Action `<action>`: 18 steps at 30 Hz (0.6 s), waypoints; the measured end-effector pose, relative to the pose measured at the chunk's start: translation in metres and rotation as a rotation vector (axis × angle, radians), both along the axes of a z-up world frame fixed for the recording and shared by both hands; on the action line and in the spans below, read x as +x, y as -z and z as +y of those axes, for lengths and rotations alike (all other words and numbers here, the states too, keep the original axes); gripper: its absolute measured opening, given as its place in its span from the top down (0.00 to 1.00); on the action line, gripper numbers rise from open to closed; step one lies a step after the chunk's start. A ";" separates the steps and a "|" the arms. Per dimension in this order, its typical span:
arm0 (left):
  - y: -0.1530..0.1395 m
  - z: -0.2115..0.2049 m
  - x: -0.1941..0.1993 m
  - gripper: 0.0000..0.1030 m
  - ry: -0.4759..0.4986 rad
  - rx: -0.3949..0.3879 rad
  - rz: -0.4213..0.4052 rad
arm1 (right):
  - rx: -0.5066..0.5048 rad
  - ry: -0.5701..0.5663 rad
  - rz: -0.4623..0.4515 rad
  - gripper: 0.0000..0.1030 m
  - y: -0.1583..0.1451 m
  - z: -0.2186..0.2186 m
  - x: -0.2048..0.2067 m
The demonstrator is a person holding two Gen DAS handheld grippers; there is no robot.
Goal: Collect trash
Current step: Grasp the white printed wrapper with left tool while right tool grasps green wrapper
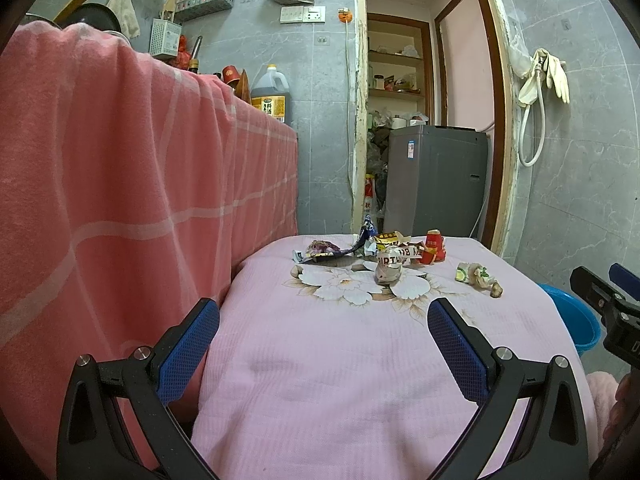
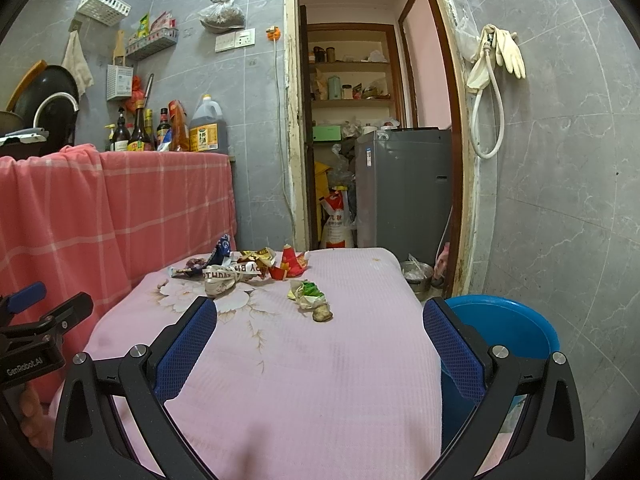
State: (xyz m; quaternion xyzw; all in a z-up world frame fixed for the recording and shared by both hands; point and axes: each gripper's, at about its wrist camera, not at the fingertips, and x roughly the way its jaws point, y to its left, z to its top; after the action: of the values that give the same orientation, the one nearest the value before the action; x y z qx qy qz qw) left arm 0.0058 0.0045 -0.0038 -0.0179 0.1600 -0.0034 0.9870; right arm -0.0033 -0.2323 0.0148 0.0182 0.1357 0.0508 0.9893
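Trash sits at the far end of your pink-covered table [image 2: 320, 380]: one purple wrapper [image 2: 208, 262], one lettered paper wad [image 2: 220, 280], one red cup [image 2: 290, 266], one green wrapper [image 2: 308, 292] nearer you. Left gripper [image 1: 323, 334] and right gripper [image 2: 320, 334] both gape, empty. Blue bucket [image 2: 516, 330] stands right of the table.

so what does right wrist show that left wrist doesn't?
Right wrist only: a metal bowl on the floor by the doorway, a row of dark sauce bottles on the counter, and the blue bucket's open mouth. Left wrist only: that bucket as just a sliver at the table edge. Both: trash pile on the pink table cover, grey washing machine, both grippers open and empty.
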 end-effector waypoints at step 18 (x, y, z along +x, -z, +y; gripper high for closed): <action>-0.011 -0.011 0.074 0.01 -0.002 -0.053 0.054 | -0.033 -0.063 0.021 0.00 -0.004 -0.012 0.071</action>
State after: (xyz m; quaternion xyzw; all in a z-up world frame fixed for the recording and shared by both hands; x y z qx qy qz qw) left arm 0.0795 -0.0065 0.0070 -0.0441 0.1864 -0.0062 0.9815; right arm 0.0674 -0.2438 0.0191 -0.0021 0.1475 0.0795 0.9859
